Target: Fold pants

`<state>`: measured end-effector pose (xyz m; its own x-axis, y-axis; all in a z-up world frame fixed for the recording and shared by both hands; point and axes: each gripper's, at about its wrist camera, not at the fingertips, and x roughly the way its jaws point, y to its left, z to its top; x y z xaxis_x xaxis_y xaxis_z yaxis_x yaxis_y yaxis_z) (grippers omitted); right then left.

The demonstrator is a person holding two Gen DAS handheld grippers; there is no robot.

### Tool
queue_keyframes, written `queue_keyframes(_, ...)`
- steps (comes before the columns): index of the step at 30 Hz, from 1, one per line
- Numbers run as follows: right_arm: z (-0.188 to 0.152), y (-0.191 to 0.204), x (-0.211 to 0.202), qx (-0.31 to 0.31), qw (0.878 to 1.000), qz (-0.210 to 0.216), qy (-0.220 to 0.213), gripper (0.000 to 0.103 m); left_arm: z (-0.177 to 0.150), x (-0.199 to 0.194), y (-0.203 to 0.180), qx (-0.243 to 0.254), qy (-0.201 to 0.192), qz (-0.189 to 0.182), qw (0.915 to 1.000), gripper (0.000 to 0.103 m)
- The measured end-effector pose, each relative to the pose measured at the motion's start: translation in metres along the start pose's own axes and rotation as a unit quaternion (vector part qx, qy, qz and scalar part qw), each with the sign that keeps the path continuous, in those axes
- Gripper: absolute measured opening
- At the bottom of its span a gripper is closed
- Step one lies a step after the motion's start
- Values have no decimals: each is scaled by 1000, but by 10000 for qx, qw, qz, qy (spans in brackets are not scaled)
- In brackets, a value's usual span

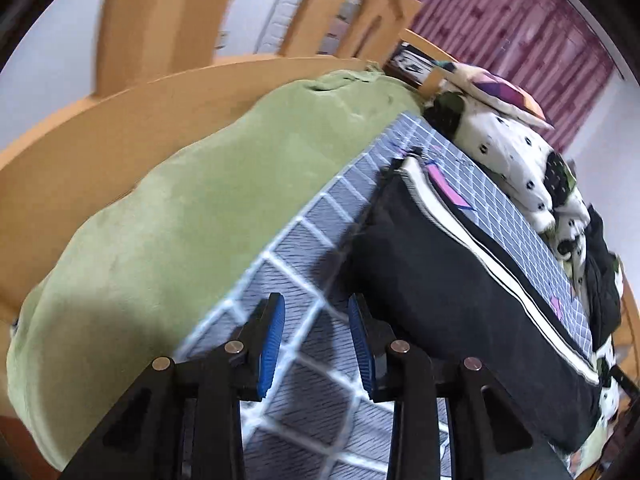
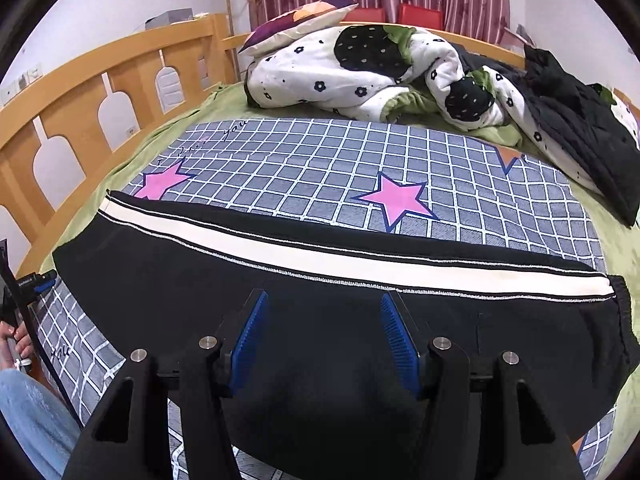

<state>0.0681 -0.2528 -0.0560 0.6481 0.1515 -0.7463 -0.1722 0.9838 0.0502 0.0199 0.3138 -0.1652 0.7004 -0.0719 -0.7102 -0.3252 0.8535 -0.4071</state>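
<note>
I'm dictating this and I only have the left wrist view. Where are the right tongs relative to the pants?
Observer: The right tongs hang over the black pants, about midway along their length, on the near side of the white stripe.
Operator: Open, or gripping cloth?
Observer: Open. The blue pads stand well apart and no cloth is pinched between them.
Operator: Which end is the waistband?
Observer: Likely the ribbed, gathered end, which lies to the right of those tongs.

Right hand-held gripper [image 2: 323, 334] open over black pants [image 2: 280, 280] with white stripe, checked star sheet [image 2: 320, 168] beneath
</note>
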Motion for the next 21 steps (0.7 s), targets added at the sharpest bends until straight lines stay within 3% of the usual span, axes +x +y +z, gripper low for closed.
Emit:
queue_keyframes(2, 0, -1, 2, 26, 10000, -11, 38, 58, 7, 7, -8, -33, 98, -163, 9998, 31)
queue_keyframes(6, 2, -3, 3, 129, 9999, 15, 51, 58, 14, 33, -17, -81, 405, 29, 9991, 32)
queue_keyframes(12, 1, -4, 3, 101, 9999, -33, 53, 58, 17, 41, -26, -132, 230, 75, 9996, 30)
queue_keyframes(13, 0, -4, 4, 92, 9999, -33, 68, 58, 16, 38, -27, -68, 152, 54, 9998, 15)
queue_keyframes(14, 0, -3, 6, 75, 9999, -47, 90, 58, 17, 35, -28, 21, 97, 59, 9999, 14)
queue_keyframes(18, -1, -2, 10, 70, 9998, -50, 179, 58, 26, 3, -14, -78, -442, -232, 9987, 13)
queue_keyframes(19, -2, -1, 10, 65, 9998, -38, 187, 58, 30, 0, -7, -214, -412, -464, 9978, 13)
queue_keyframes(21, -3, 2, 9, -15, 9998, -54, 194, 58, 33, 3, 2, -381, -312, -509, 9975, 13)
